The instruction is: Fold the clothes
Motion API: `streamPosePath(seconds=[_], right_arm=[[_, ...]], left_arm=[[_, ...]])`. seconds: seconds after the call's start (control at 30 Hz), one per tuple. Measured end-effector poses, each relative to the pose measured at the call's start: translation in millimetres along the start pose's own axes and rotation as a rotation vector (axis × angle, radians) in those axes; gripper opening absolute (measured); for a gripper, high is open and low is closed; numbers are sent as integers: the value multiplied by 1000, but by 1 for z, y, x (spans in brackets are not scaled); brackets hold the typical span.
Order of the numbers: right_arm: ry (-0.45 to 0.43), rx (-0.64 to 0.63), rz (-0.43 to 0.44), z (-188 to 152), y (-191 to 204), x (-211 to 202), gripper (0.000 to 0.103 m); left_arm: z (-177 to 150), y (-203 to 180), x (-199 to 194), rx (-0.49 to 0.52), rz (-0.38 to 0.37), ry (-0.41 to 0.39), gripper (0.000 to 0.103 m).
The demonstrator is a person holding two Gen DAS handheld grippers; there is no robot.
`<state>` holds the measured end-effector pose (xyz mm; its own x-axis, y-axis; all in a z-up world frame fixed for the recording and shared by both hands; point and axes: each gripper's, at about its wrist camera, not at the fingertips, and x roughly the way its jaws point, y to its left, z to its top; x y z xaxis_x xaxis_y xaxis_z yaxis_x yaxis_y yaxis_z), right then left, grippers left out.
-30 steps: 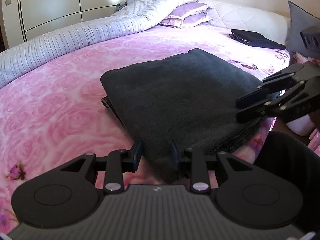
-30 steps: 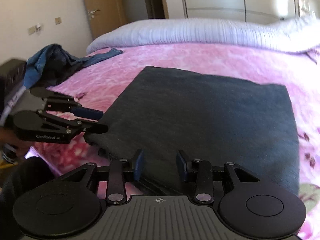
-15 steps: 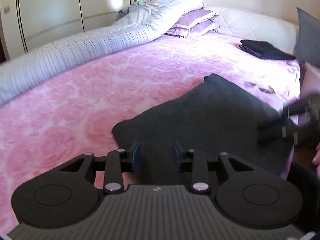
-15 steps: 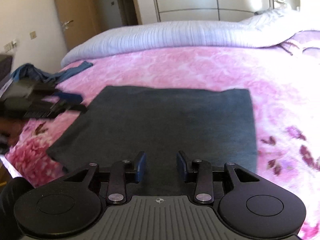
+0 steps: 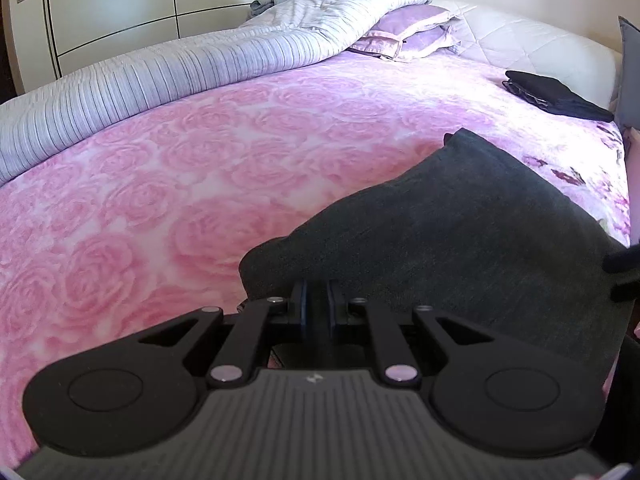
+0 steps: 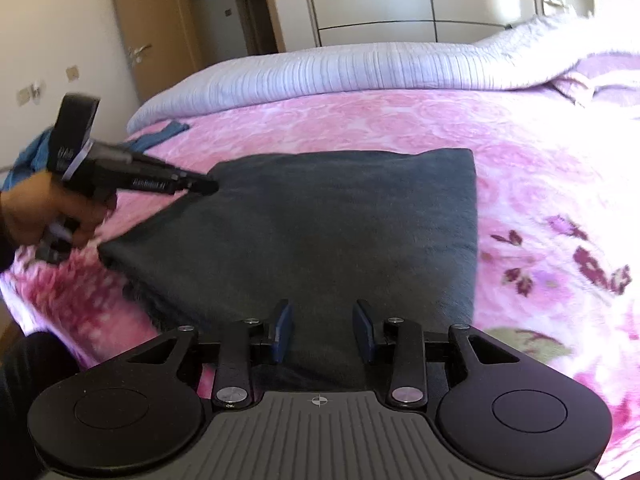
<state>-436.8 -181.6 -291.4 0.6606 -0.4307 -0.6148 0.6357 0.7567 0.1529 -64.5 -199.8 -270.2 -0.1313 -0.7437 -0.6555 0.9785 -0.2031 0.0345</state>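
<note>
A dark grey folded garment (image 5: 460, 240) (image 6: 340, 232) lies flat on the pink rose bedcover (image 5: 160, 200), near the bed's edge. My left gripper (image 5: 316, 304) is at the garment's left corner; its jaws are closing, with a fold of the dark cloth pinched in the narrow gap. In the right wrist view that left gripper (image 6: 210, 188) points at the same corner, held by a hand (image 6: 36, 208). My right gripper (image 6: 322, 332) stands open over the garment's near edge, its blue pads apart and the cloth under them. Its dark fingers (image 5: 624, 276) show at the right rim of the left wrist view.
A striped grey quilt (image 5: 160, 76) is rolled along the bed's far side, with lilac pillows (image 5: 408, 28) at its end. A folded black garment (image 5: 556, 94) lies near the headboard. Blue clothes (image 6: 28, 156) are heaped at the bed's left corner. Wardrobe doors (image 5: 120, 0) stand behind.
My left gripper has slid left to the garment's corner and its jaws have narrowed on the cloth. The right gripper has shifted along the near edge, its jaws unchanged.
</note>
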Motion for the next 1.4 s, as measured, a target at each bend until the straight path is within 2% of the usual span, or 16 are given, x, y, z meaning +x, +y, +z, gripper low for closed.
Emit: streamPosePath(seconds=[0.2, 0.3, 0.33, 0.4, 0.5, 0.63, 0.7, 0.83, 0.97, 1.03, 1.07, 1.1, 1.13, 1.2, 1.3, 1.4], right_arm=[[2, 28, -34, -25, 2, -16, 37], [-17, 97, -51, -22, 2, -28, 38], [-41, 119, -56, -20, 2, -34, 38], [-74, 123, -80, -18, 4, -45, 38], [-79, 115, -110, -24, 4, -57, 38], [-64, 148, -129, -35, 5, -61, 38], [-63, 146, -125, -38, 8, -61, 38], [-61, 109, -112, -34, 20, -59, 38], [-56, 19, -122, -25, 34, -60, 40], [-48, -55, -152, -24, 42, -59, 50], [-43, -94, -172, -25, 46, -58, 60], [-35, -133, -187, -26, 51, -56, 66], [-24, -180, -197, -28, 56, -53, 67], [3, -308, -220, -33, 68, -46, 67], [24, -427, -232, -39, 79, -39, 67], [26, -437, -214, -43, 80, -34, 67]], left_arm=[[1, -5, 0, 8, 27, 5, 11], [5, -9, -5, 29, 48, 22, 11], [5, -13, -13, 38, 50, 18, 11], [0, -22, -34, 55, 50, 0, 22], [-6, -36, -65, 81, 50, -26, 23], [-35, -67, -89, 128, -19, -4, 23], [-52, -79, -87, 156, -11, 22, 21], [-58, -79, -84, 103, -3, 17, 21], [-50, -90, -88, 189, 34, 35, 22], [-49, -92, -90, 202, 55, 35, 26], [-49, -93, -91, 201, 69, 33, 32], [-49, -94, -93, 208, 83, 22, 41], [-50, -95, -96, 217, 98, 7, 47], [-51, -97, -103, 235, 127, -23, 71], [-50, -101, -106, 264, 143, -33, 75], [-50, -102, -105, 270, 149, -27, 78]])
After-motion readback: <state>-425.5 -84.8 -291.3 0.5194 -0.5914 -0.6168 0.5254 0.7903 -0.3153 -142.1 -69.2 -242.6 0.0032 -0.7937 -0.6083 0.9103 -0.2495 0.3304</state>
